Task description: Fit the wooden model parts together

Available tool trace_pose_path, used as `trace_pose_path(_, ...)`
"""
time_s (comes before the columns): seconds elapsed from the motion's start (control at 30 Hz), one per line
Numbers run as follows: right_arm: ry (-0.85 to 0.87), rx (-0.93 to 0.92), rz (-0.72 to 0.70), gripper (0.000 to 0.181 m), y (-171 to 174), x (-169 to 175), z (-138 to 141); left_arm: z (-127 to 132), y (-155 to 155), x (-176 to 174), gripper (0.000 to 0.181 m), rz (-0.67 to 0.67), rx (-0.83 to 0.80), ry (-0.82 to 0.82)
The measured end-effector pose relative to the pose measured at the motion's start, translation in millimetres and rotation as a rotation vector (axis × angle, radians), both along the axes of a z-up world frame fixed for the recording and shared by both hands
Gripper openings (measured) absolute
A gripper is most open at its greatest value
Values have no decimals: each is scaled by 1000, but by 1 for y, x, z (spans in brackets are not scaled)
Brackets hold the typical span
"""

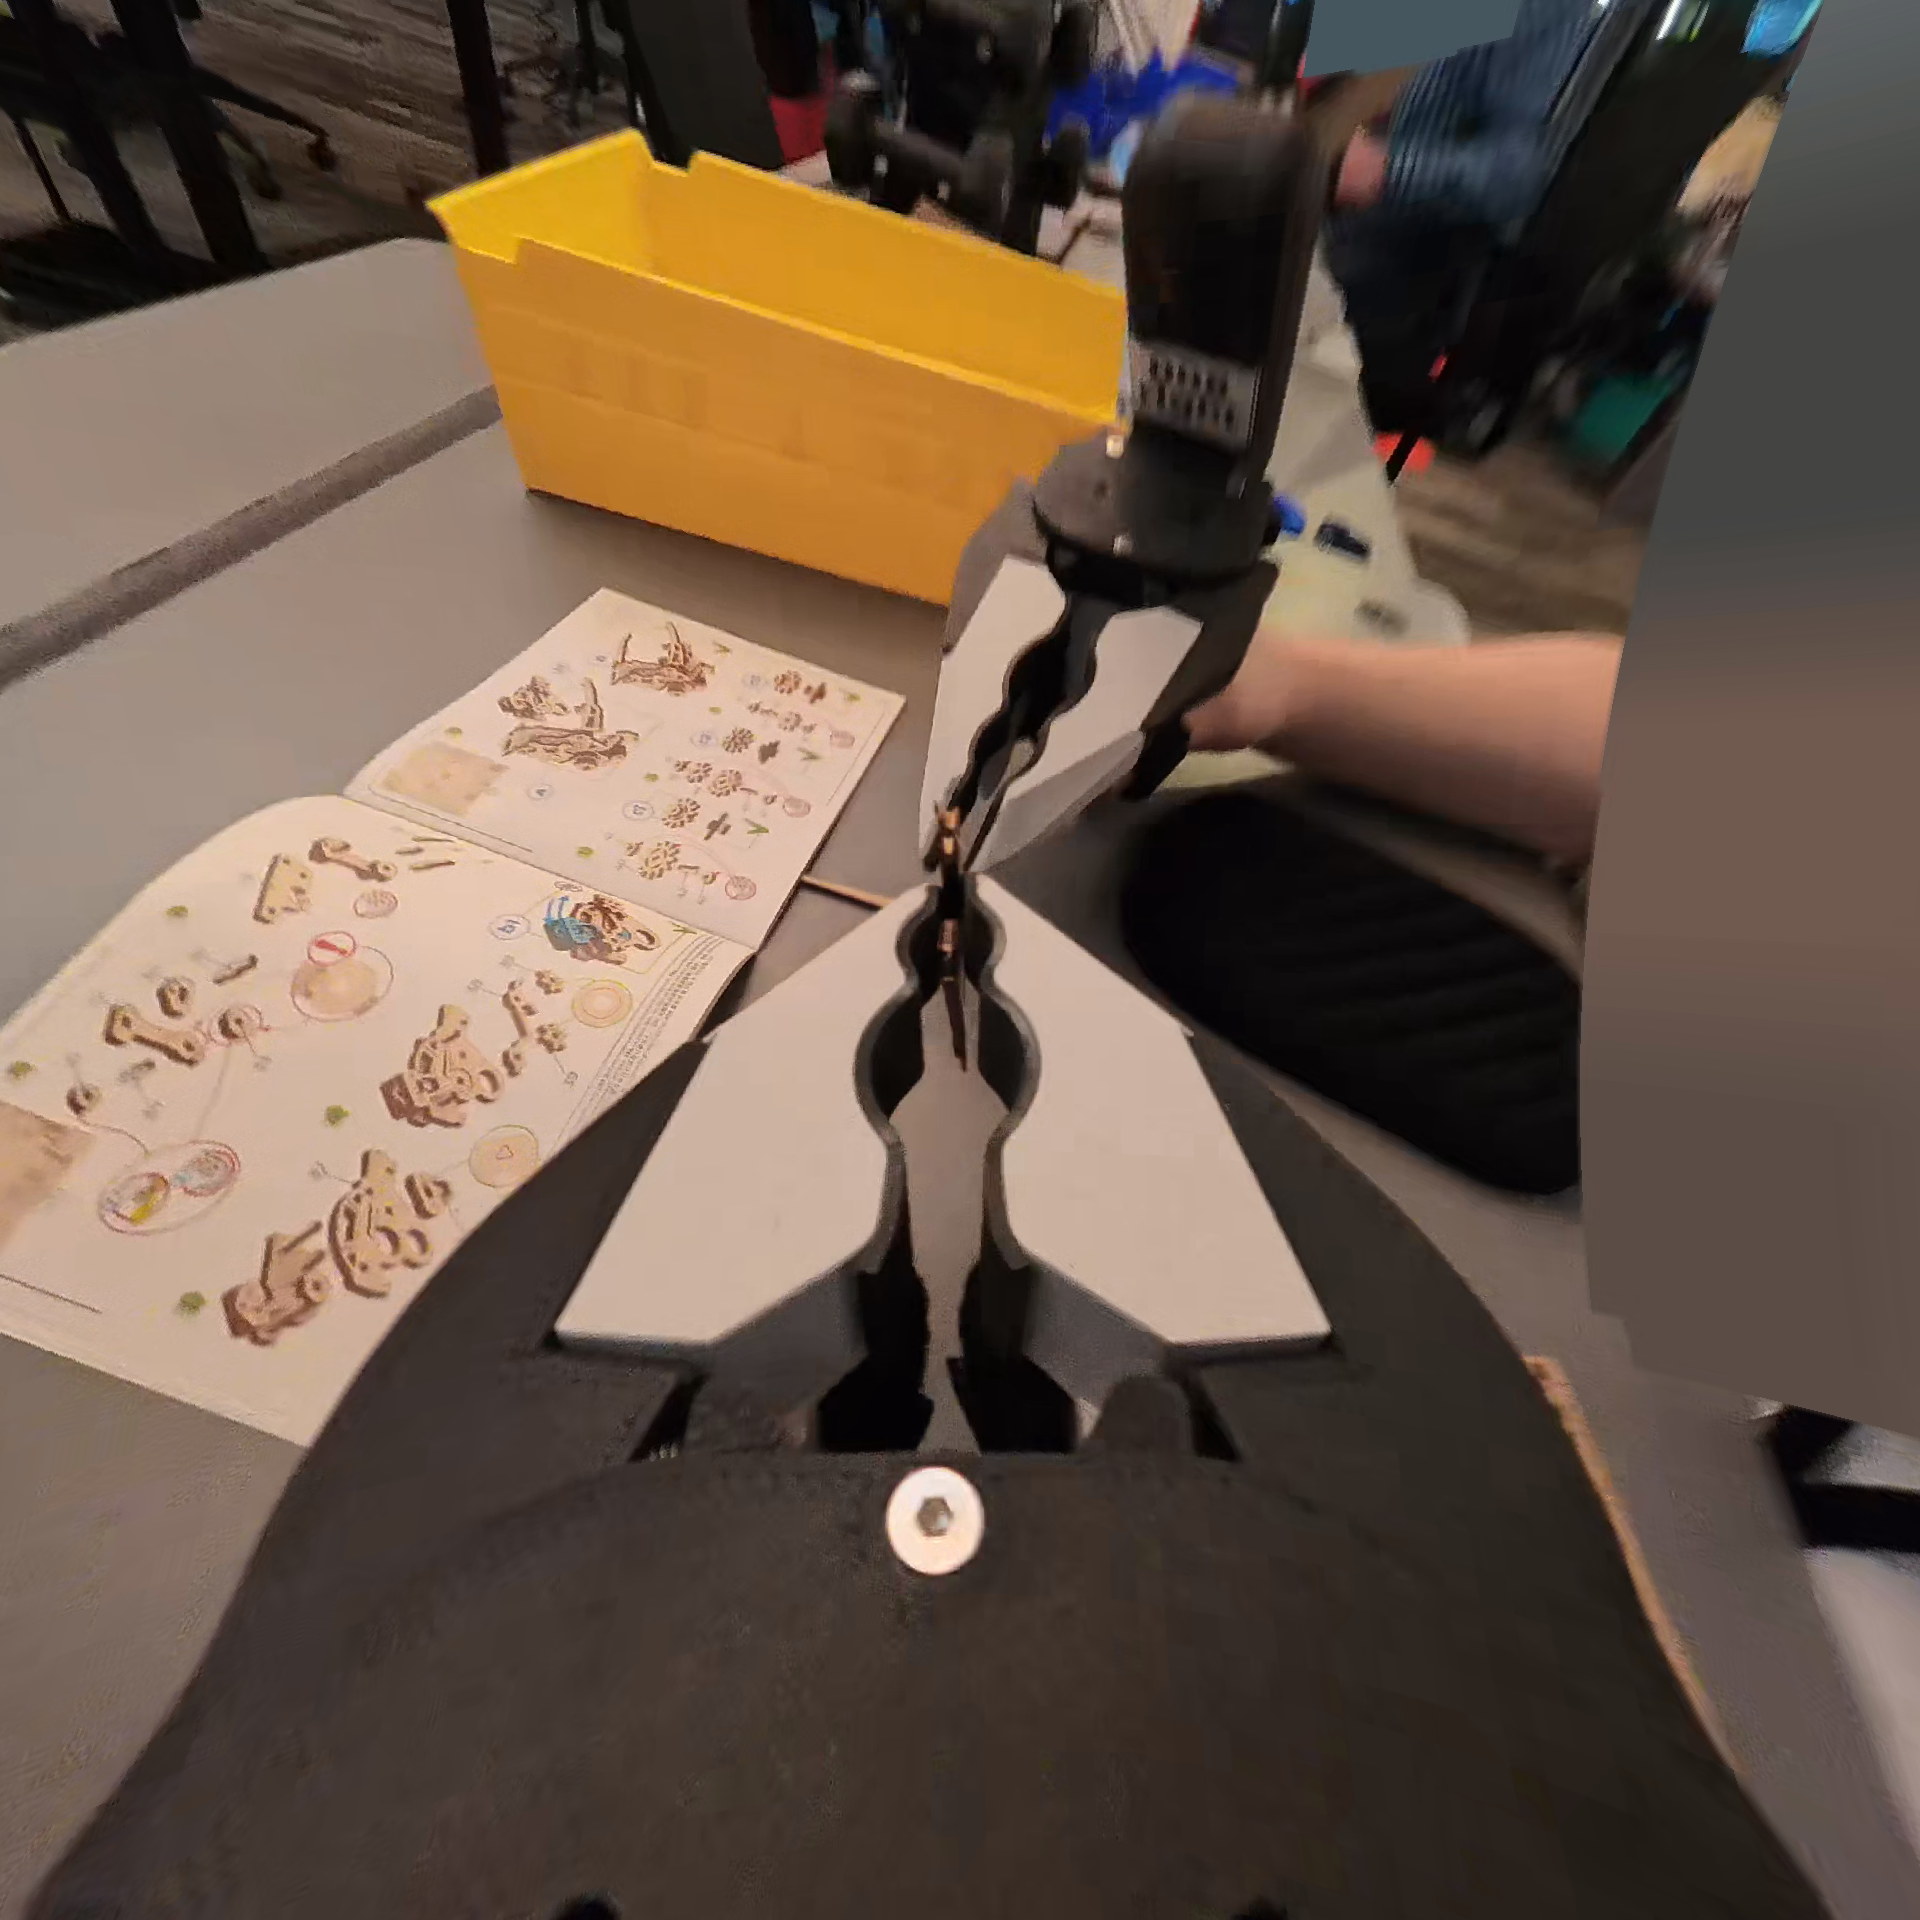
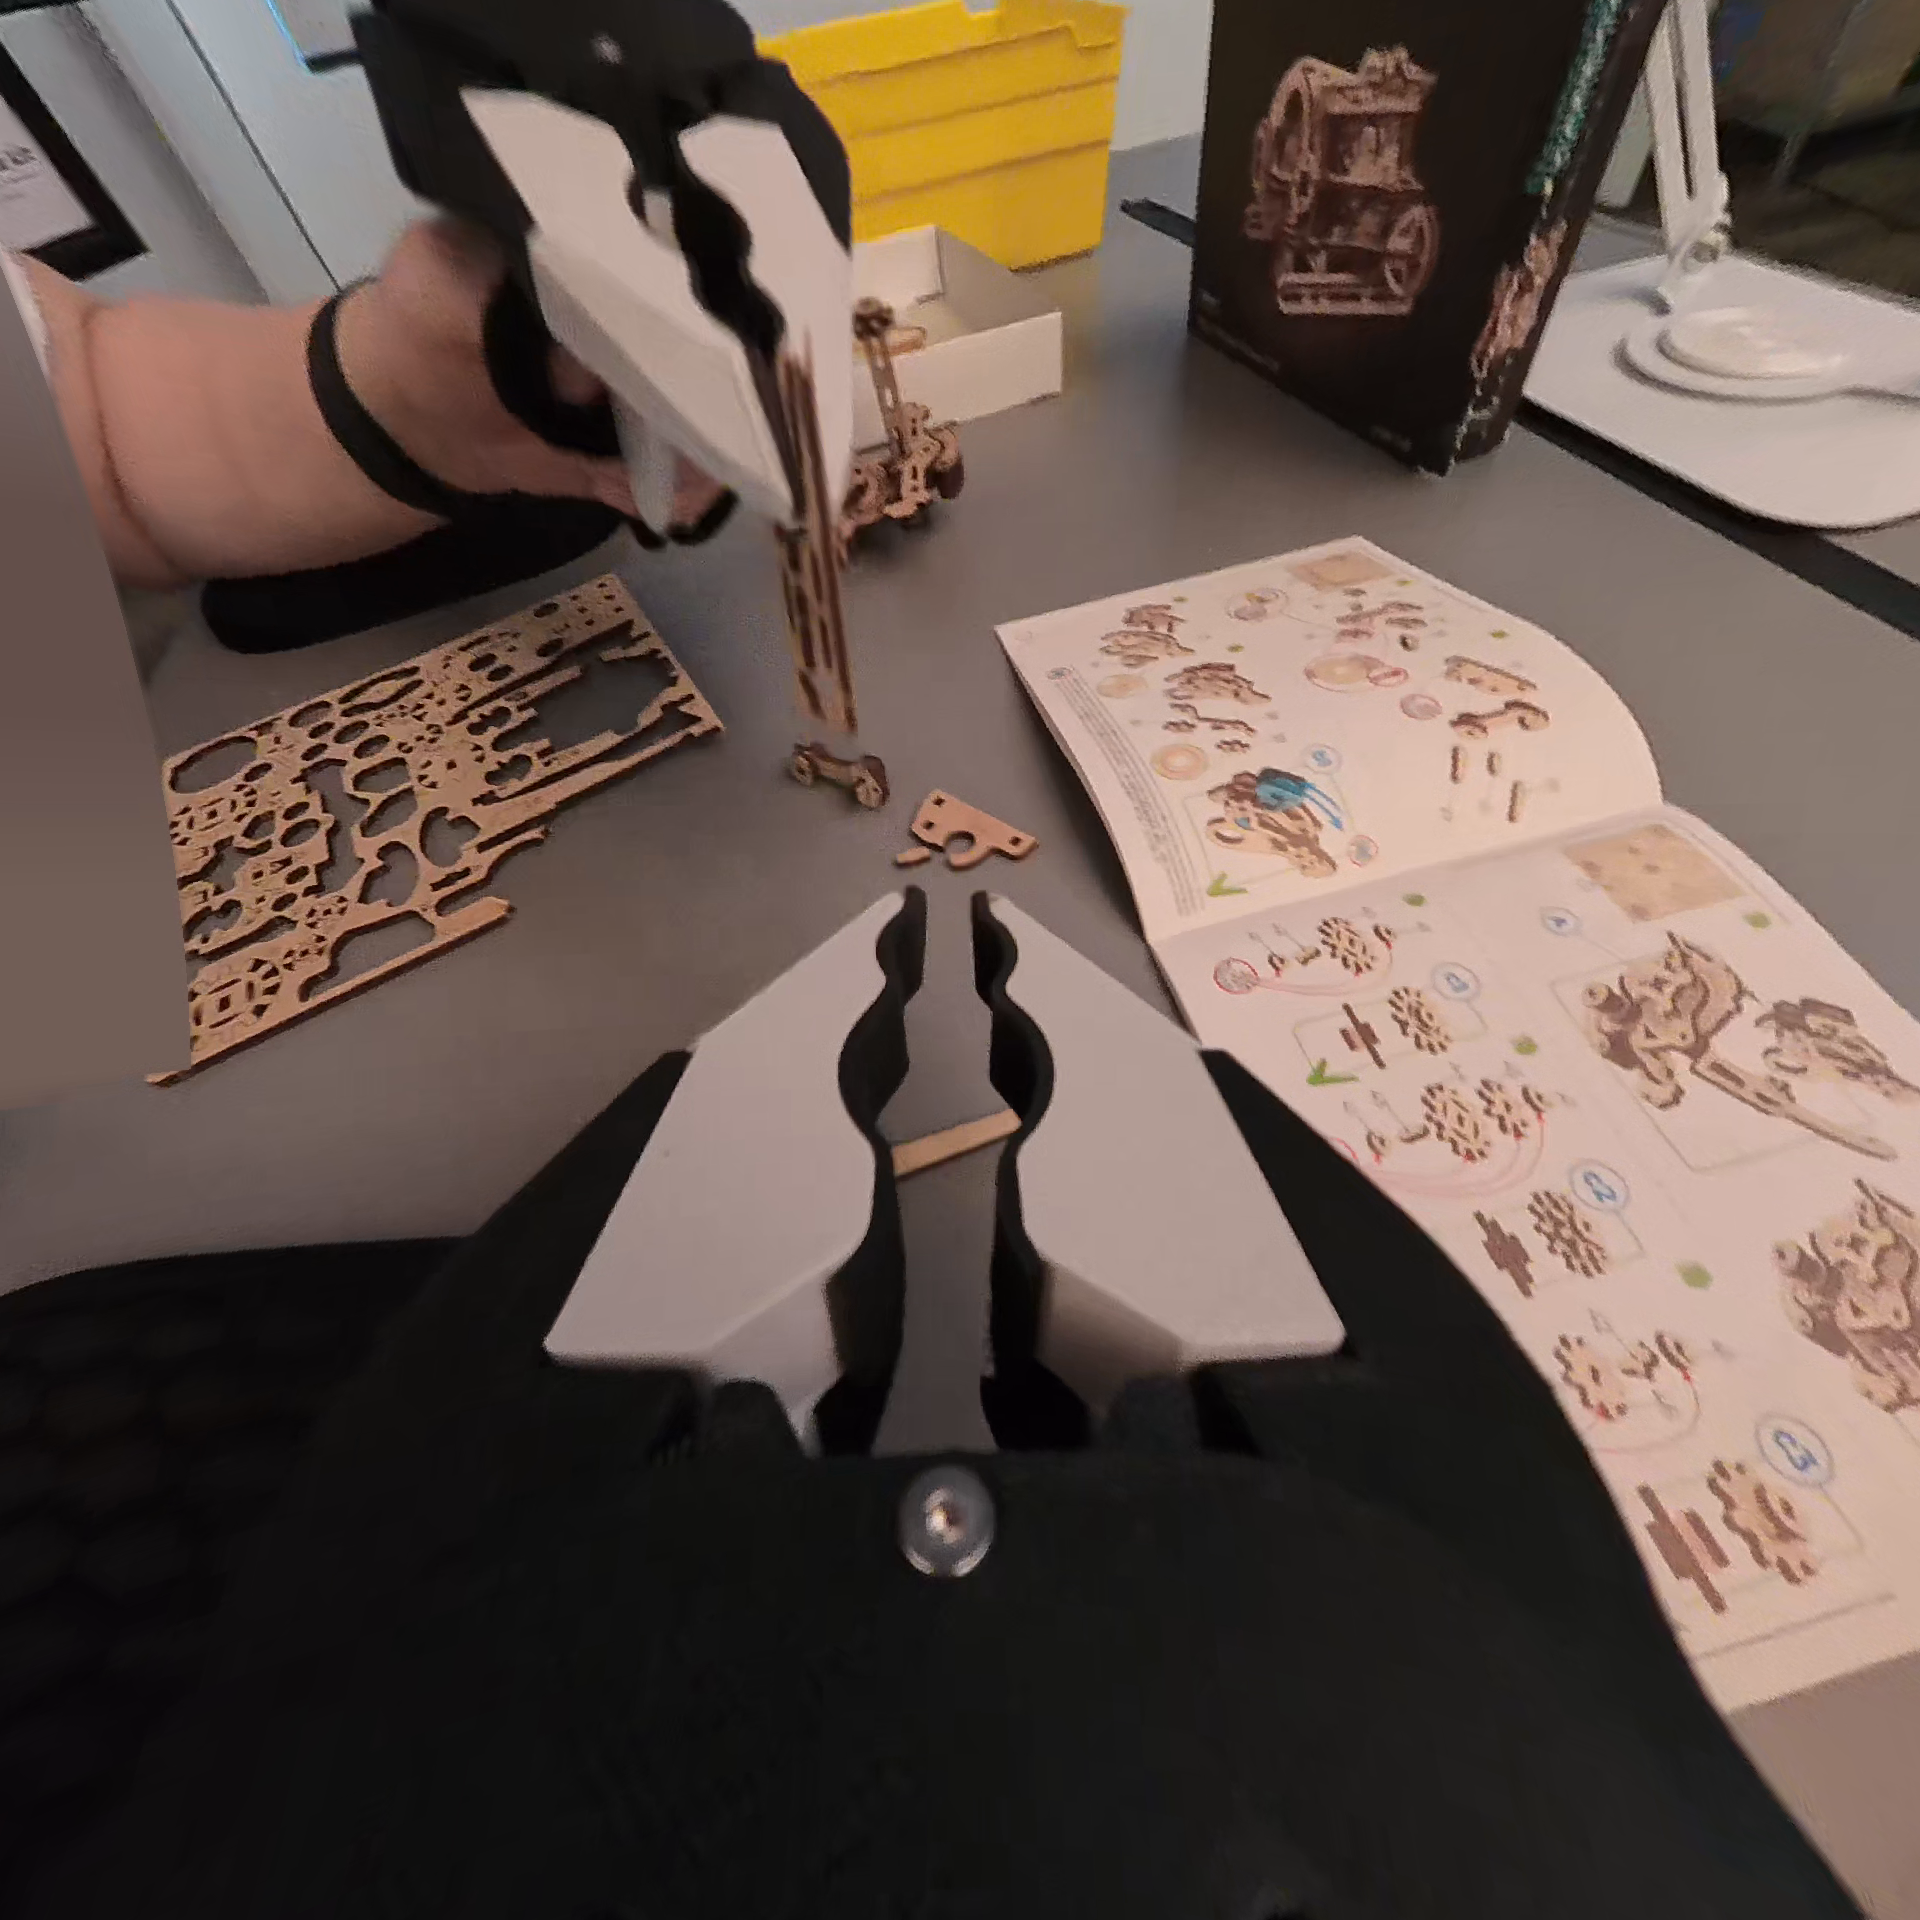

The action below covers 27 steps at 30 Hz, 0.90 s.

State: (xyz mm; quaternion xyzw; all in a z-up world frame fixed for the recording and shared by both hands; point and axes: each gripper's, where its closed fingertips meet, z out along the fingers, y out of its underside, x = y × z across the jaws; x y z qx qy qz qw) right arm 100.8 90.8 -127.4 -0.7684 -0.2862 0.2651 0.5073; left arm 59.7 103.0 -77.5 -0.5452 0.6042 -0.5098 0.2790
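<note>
The left claw (image 2: 800,488) is pressed together on a long, thin perforated wooden strip (image 2: 816,623), which hangs down from its tips with its lower end just above the grey desk (image 2: 644,1039); in the left wrist view the same strip (image 1: 951,977) shows edge-on between the closed fingers. A person's hand (image 2: 447,416) with a black strap around the wrist holds that claw from the left. The right claw (image 2: 948,909) is slightly spread and holds nothing in the right wrist view; in the left wrist view the right claw (image 1: 971,821) appears farther off with its tips close to the top of the strip, though blur hides whether they touch it. Just below the strip's lower end lies a small wooden wheeled sub-assembly (image 2: 840,774), and beside it to the right a small flat wooden bracket piece with holes (image 2: 971,826). To the left lies a flat laser-cut plywood sheet with most parts punched out (image 2: 395,821). Behind the left claw stands a partly built wooden model (image 2: 899,457) next to a shallow white cardboard tray (image 2: 987,312). An open illustrated instruction booklet (image 2: 1507,1039) lies on the right of the desk. A yellow plastic bin (image 2: 966,135) sits at the back, and a dark product box showing a wooden carriage (image 2: 1371,229) stands upright near it. A thin wooden stick (image 2: 956,1138) lies on the desk under the right claw.
</note>
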Motion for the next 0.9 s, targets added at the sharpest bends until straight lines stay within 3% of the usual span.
trace_pose_path(0.2,-77,-29,-6,8,2,-5,-14,7,16,-5,0,12,-123,-3)
trace_pose_path(0.4,-236,-42,-132,12,13,31,-25,-2,20,-5,0,12,-150,26)
trace_pose_path(0.57,-154,-69,-41,14,9,17,-26,-5,21,-4,0,8,-172,36)
trace_pose_path(0.8,-253,-199,-44,18,17,13,-51,-4,20,-2,0,-8,-163,15)
trace_pose_path(0.9,-235,-206,-34,1,15,11,-49,-3,20,-2,0,-7,-174,6)
